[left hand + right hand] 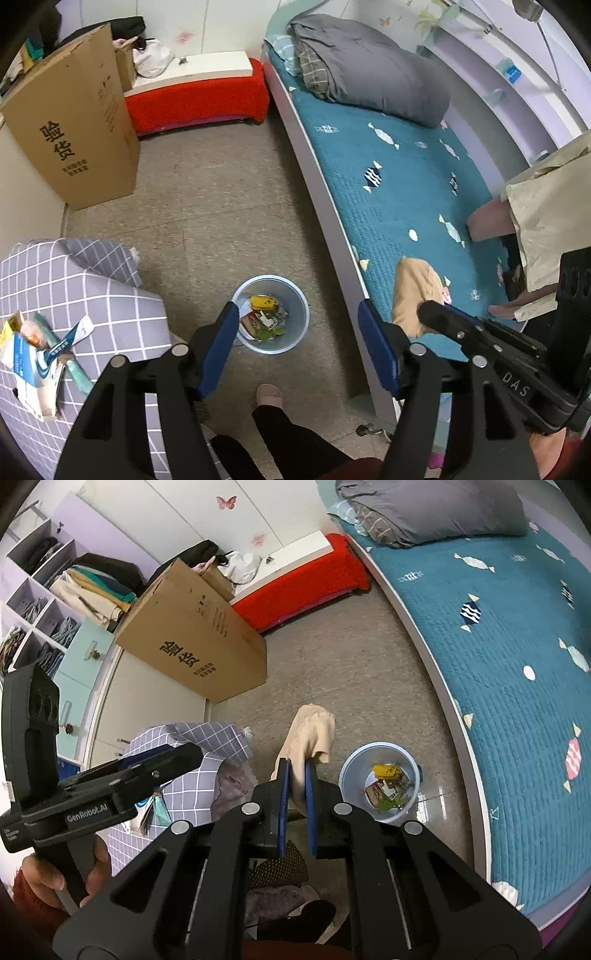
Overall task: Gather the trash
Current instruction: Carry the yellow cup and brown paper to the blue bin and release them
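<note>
A small pale-blue trash bin (271, 314) stands on the floor by the bed, holding yellow, red and green wrappers; it also shows in the right wrist view (380, 781). My left gripper (299, 332) is open and empty, held above the bin. My right gripper (297, 771) is shut on a crumpled beige paper bag (310, 731), held up to the left of the bin; the same bag (413, 295) appears in the left wrist view over the bed edge. Papers and packets (37, 354) lie on the checked seat at the left.
A teal quilted bed (388, 192) with a grey duvet (369, 66) runs along the right. A big cardboard box (77, 122) and a red bench (199, 99) stand at the far wall. The grey checked seat (74, 288) is at the left. The person's leg and slipper (269, 397) are below.
</note>
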### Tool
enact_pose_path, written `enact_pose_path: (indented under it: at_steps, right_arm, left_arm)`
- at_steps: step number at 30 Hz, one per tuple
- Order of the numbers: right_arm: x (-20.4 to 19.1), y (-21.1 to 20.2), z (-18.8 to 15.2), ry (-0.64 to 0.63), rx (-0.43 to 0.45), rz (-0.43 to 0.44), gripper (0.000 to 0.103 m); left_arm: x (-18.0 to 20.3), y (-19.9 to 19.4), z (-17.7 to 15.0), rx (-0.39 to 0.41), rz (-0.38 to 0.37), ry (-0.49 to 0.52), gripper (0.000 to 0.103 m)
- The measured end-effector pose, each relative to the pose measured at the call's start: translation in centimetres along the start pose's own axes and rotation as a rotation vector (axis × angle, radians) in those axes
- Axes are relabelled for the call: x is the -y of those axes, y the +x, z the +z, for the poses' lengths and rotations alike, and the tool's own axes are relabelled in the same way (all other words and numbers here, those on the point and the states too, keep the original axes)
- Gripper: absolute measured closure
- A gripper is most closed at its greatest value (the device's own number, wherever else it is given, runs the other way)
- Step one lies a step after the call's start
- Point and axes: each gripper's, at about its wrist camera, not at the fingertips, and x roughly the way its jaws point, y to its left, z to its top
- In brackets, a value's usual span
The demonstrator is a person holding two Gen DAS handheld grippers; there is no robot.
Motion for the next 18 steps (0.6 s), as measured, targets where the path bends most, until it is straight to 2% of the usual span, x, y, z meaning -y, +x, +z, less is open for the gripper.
enact_pose_path:
  at_steps: [8, 12, 18]
  right_arm:
    - [-1.4, 0.9, 0.6, -0.064, 0.007, -0.005, 0.091]
    - [-1.7, 0.9, 0.5, -0.067, 0.016, -0.014, 0.080]
    - [-3.8, -0.3, -0.8, -0.122, 0.019, 0.008, 0.080]
  left_arm:
    - [-1.6, -1.3, -0.8, 0.023, 0.032, -0.044, 0.036]
    - [-1.7, -2.1, -1.5, 0.039, 0.040, -0.055, 0.035]
    - [-2.2, -3.3, -3.2, 0.058, 0.050, -0.073, 0.033]
